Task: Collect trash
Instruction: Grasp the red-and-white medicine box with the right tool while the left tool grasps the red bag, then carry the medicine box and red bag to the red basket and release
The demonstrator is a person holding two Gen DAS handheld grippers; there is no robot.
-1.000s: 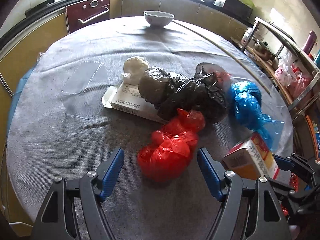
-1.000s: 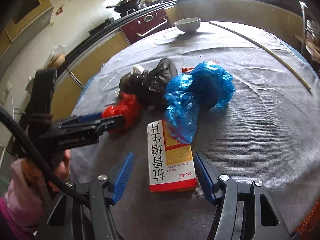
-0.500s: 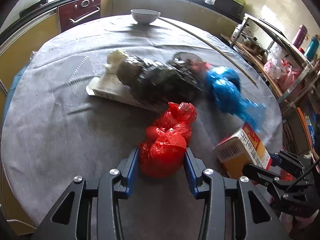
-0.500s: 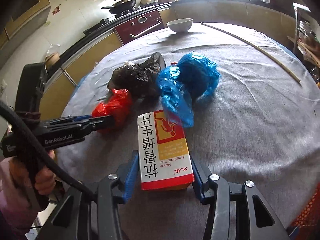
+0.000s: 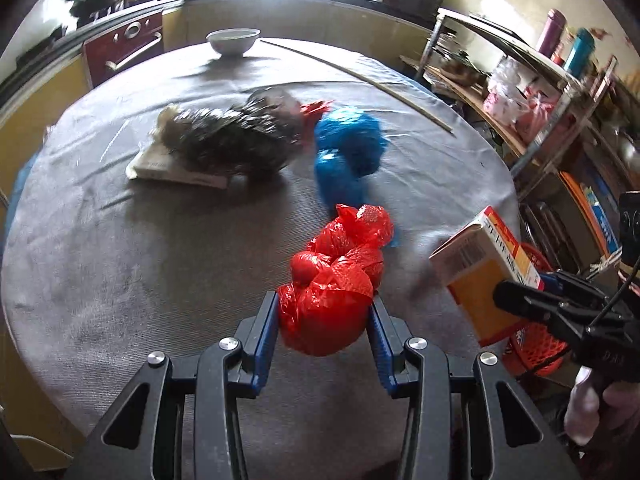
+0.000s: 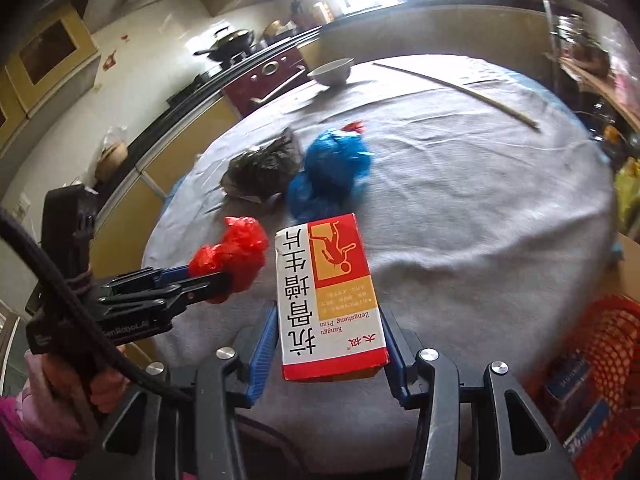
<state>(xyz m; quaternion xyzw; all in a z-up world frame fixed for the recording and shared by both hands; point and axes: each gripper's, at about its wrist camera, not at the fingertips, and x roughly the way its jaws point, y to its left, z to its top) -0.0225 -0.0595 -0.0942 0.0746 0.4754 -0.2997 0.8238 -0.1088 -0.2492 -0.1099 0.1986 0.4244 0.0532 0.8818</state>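
My left gripper (image 5: 323,320) is shut on a red plastic bag (image 5: 336,280) and holds it above the grey round table (image 5: 120,248); the bag also shows in the right wrist view (image 6: 232,256). My right gripper (image 6: 330,336) is shut on a red, white and orange medicine box (image 6: 328,296), lifted off the table; the box also shows in the left wrist view (image 5: 484,272). A blue bag (image 5: 348,148), a black bag (image 5: 236,140) and a flat white box (image 5: 168,168) under it lie on the table.
A white bowl (image 5: 231,41) and a long thin stick (image 5: 360,80) lie at the table's far side. A red mesh basket (image 6: 600,380) stands low at the right beside the table. Metal shelves (image 5: 540,92) stand to the right, kitchen counters behind.
Both grippers closed, the left on the red bag and the right on the medicine box, then lifted them off the table and drew back toward the near edge.
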